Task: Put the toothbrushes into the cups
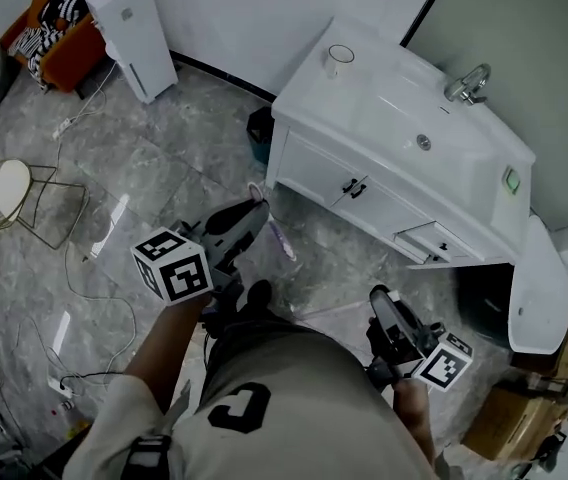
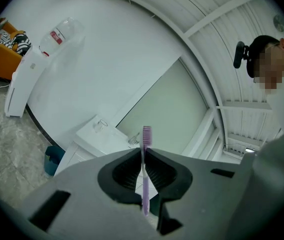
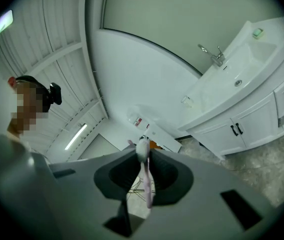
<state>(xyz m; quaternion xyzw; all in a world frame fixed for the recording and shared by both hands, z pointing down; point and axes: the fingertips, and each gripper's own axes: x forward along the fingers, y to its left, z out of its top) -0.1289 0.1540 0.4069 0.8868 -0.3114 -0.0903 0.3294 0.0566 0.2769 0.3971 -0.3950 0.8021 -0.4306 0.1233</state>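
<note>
Head view: illumination is dim, cool and even. The glossy floor left of the vanity cabinet carries bright glare streaks. A deep shadow lies under the cabinet's right end.

Both gripper views show strong fisheye bending. Straight wall and ceiling lines curve, and the corners fall to black. In the right gripper view a ceiling strip light, left of the cabinet, is the visible source.

The head of the pale toothbrush is soft and washed out there. The purple toothbrush in the left gripper view renders sharper.
</note>
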